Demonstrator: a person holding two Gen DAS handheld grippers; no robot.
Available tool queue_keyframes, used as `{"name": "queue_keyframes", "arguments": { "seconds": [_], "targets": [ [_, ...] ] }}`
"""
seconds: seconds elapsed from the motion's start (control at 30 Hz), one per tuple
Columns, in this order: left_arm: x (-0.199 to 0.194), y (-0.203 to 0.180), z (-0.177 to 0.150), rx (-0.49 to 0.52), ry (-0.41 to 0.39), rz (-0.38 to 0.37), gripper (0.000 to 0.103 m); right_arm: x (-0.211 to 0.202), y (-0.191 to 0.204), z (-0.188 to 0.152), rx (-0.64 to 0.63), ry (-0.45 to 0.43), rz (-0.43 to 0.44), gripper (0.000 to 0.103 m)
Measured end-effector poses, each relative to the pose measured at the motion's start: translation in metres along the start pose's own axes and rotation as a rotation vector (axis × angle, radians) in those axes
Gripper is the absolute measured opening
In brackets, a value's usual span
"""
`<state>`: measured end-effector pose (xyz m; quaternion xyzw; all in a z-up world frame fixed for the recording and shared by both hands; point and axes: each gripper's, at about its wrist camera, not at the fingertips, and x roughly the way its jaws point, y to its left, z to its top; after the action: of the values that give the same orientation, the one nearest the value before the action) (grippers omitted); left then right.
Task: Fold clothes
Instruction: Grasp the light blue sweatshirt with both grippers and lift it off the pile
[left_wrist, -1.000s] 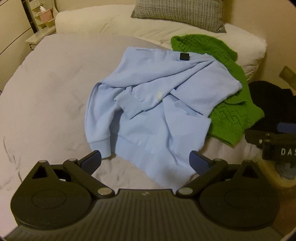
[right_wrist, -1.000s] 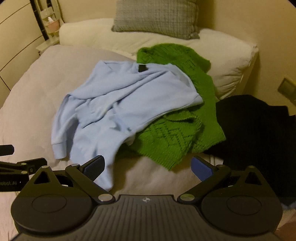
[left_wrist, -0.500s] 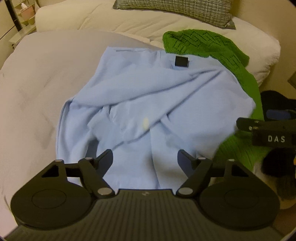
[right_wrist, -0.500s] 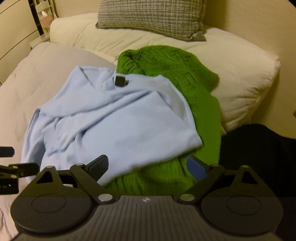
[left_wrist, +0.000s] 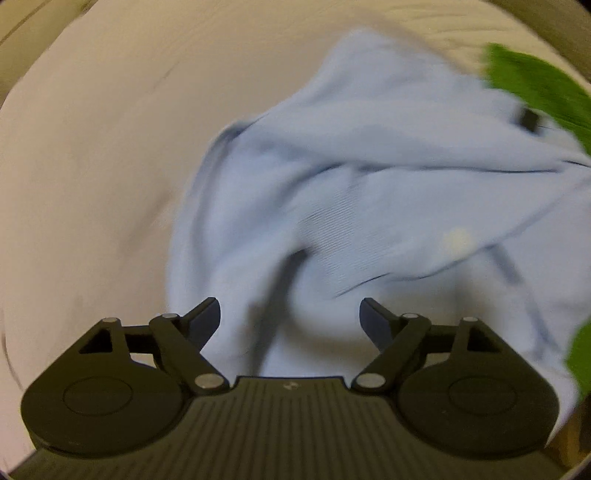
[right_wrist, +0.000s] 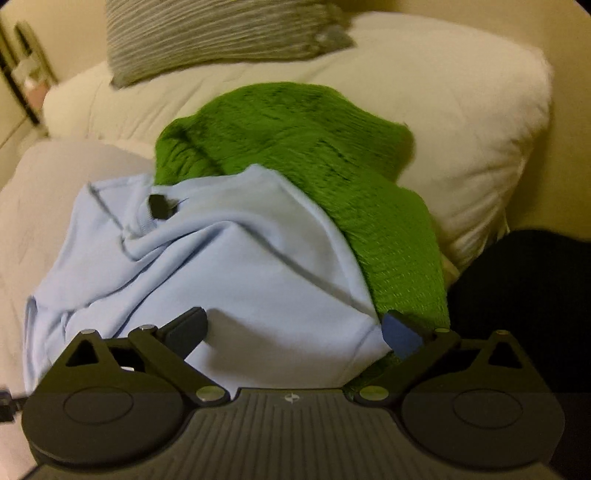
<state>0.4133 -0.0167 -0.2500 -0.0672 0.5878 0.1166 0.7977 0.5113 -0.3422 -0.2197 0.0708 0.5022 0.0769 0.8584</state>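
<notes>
Sweatshirt (left_wrist: 369, 192) crumpled on bed (left_wrist: 92, 147) | left gripper (left_wrist: 290, 321) jaws spread, over sweatshirt | right gripper (right_wrist: 295, 328) jaws spread, over sweatshirt's edge | green sweater (right_wrist: 314, 147) partly under sweatshirt | pillow (right_wrist: 461, 110) behind sweater

Open left tool (left_wrist: 290, 325), blurred blue sweatshirt (left_wrist: 369, 192) beneath

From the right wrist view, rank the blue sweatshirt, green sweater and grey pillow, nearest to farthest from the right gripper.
1. Blue sweatshirt: directly between the open jaws of the right gripper.
2. Green sweater: behind it, trailing down the right.
3. Grey pillow: top, at the headboard.
</notes>
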Motion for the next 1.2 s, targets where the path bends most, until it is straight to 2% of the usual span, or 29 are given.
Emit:
{"name": "queue_keyframes", "arguments": {
  "seconds": [0.13,0.23,0.27,0.33,0.43,0.47,0.5,0.53,0.6,0.63,0.7,0.73,0.77,0.8,0.87,1.0,1.2],
  "targets": [
    [0.019,0.051,-0.025,-0.184,0.066,-0.002,0.08,0.005,-0.023,-0.01,0.142,0.015,0.055,0.103],
    [0.029,0.076,-0.038,-0.282,0.083,-0.027,0.08,0.009,-0.038,-0.017,0.264,0.019,0.119,0.103],
    [0.032,0.081,-0.04,-0.308,0.08,-0.036,0.08,0.009,-0.039,-0.018,0.278,0.013,0.131,0.102],
    [0.038,0.087,-0.041,-0.353,0.059,-0.07,0.082,0.009,-0.038,-0.019,0.284,0.001,0.147,0.094],
    [0.054,0.088,-0.038,-0.397,0.05,-0.114,0.083,0.009,-0.037,-0.022,0.306,-0.015,0.16,0.091],
    [0.056,0.086,-0.035,-0.397,0.046,-0.13,0.075,0.008,-0.037,-0.022,0.309,-0.025,0.17,0.083],
    [0.058,0.084,-0.032,-0.397,0.041,-0.145,0.056,0.007,-0.037,-0.023,0.312,-0.035,0.179,0.073],
    [0.06,0.081,-0.029,-0.396,0.037,-0.159,0.051,0.006,-0.038,-0.023,0.316,-0.046,0.189,0.069],
    [0.053,0.068,-0.025,-0.328,0.001,-0.119,0.047,0.001,-0.035,-0.022,0.279,-0.076,0.184,0.062],
    [0.049,0.062,-0.024,-0.29,-0.02,-0.101,0.047,0.001,-0.036,-0.022,0.283,-0.076,0.19,0.062],
    [0.052,0.057,-0.023,-0.28,-0.009,-0.09,0.053,0.003,-0.039,-0.022,0.312,-0.076,0.205,0.062],
    [0.053,0.055,-0.022,-0.281,-0.003,-0.084,0.052,0.004,-0.041,-0.022,0.337,-0.076,0.213,0.062],
    [0.051,0.05,-0.018,-0.267,0.001,-0.066,0.042,0.002,-0.038,-0.021,0.329,-0.09,0.211,0.057],
    [0.045,0.044,-0.014,-0.233,-0.008,-0.06,0.024,0.0,-0.035,-0.021,0.32,-0.106,0.207,0.04],
    [0.029,0.031,-0.008,-0.17,-0.03,-0.053,0.016,-0.017,-0.01,-0.014,0.204,-0.159,0.216,0.014],
    [-0.026,0.018,-0.005,-0.121,-0.133,-0.116,0.015,-0.05,0.04,-0.001,-0.034,-0.265,0.233,0.01],
    [-0.118,0.039,-0.023,-0.174,-0.31,-0.227,0.015,-0.107,0.117,-0.003,-0.189,-0.294,0.516,0.009]
  ]
}}
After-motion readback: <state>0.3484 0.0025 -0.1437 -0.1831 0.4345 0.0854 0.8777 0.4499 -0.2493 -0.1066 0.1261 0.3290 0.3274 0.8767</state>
